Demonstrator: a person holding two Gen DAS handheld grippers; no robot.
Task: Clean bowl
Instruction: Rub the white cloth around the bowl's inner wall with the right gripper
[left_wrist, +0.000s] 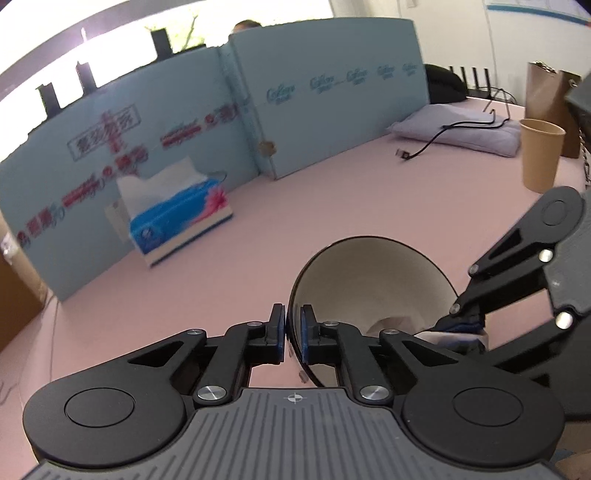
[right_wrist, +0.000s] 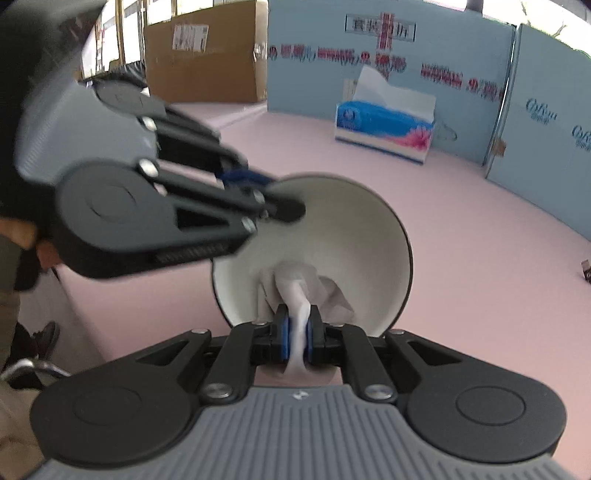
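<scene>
Over the pink table: I had both grippers working on the bowl (left_wrist: 369, 284), which sat tipped on its side, its white inside facing the right gripper and its dark outside toward the left camera.
Left gripper (left_wrist: 293, 332): I saw its jaws nearly together, pinching the bowl's rim, one blue pad outside the wall and one inside; it pointed down at a slant toward the table (left_wrist: 332, 192).
Right gripper (right_wrist: 296, 334): I had it clamped on a twisted white tissue (right_wrist: 299, 291), the wad spreading out ahead of the pads and pressed against the bowl's inner wall low down.
Right hand pose: from the left wrist view it came in from the right side, fingers angled down into the bowl's mouth.
Left hand pose: from the right wrist view it reached in from the left, blurred, with its tips at the bowl's upper rim.
Tissue box (left_wrist: 177, 218): I noted it standing well apart from the bowl, close to the blue board (left_wrist: 325, 99), a sheet poking out of its top.
Paper cup (left_wrist: 540, 155): upright near the table's right edge, beside a folded lilac cloth (left_wrist: 461, 129) with a black cable across it.
</scene>
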